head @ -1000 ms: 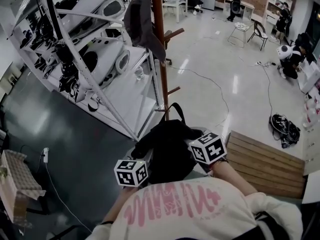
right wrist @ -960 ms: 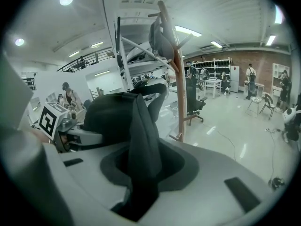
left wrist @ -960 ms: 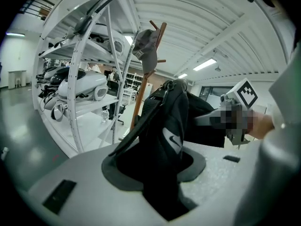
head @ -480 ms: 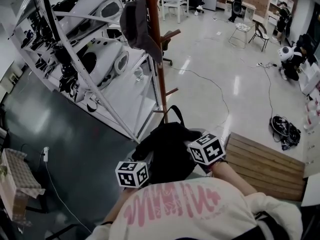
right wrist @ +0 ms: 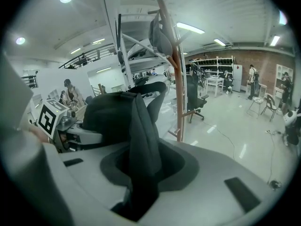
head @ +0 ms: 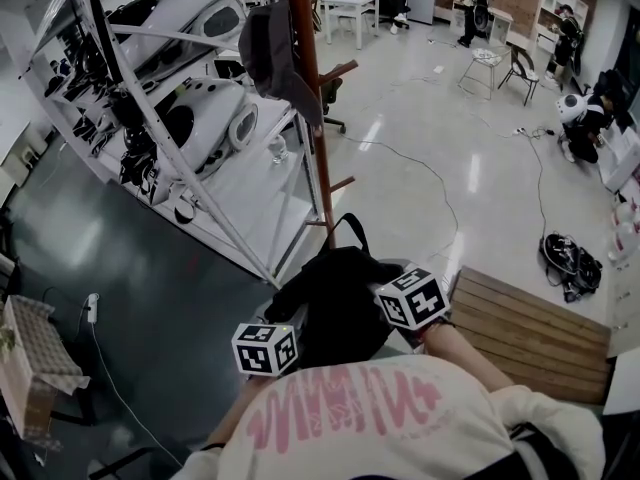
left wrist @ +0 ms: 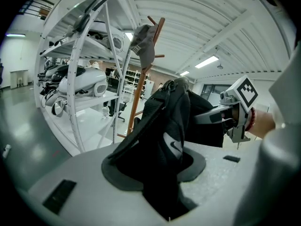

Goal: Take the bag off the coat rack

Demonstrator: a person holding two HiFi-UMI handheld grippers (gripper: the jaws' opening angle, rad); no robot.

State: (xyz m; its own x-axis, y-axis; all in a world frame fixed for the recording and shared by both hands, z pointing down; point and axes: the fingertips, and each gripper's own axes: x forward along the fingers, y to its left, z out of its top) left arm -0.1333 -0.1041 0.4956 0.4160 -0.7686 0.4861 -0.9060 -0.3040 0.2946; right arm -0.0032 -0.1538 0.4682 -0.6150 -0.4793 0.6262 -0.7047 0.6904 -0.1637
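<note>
At far left stands a white shelving rack (head: 190,128) loaded with white moulded shells, well clear of the work. Next comes the left gripper (head: 283,336), low in the head view. Its own view shows the jaws only a little way apart, with a thick bunch of the black bag (head: 335,303) filling the gap between them, so it has a firm pinch on the fabric. The bag hangs between the two tools, just in front of the person's chest and near the foot of the brown coat rack (head: 318,148). Its carry strap (head: 347,223) loops up beside the pole but sits below the nearest peg (head: 345,182), and I cannot see it caught on anything (a grey cap (head: 272,53) is higher up on the same pole and is no part of this job). To the right, the right gripper (head: 395,313) has its jaws drawn closer than the left's, clamped on a narrower fold of the same bag. Beyond it lies a slatted wooden platform (head: 530,328). By my reading the lift-off is done or nearly so, and the step in hand is carrying the bag clear. The next move calls for drawing both tools back together, away from the pole, keeping the strap loop clear of that low peg, and holding both pinches until there is somewhere to set the bag down.
</note>
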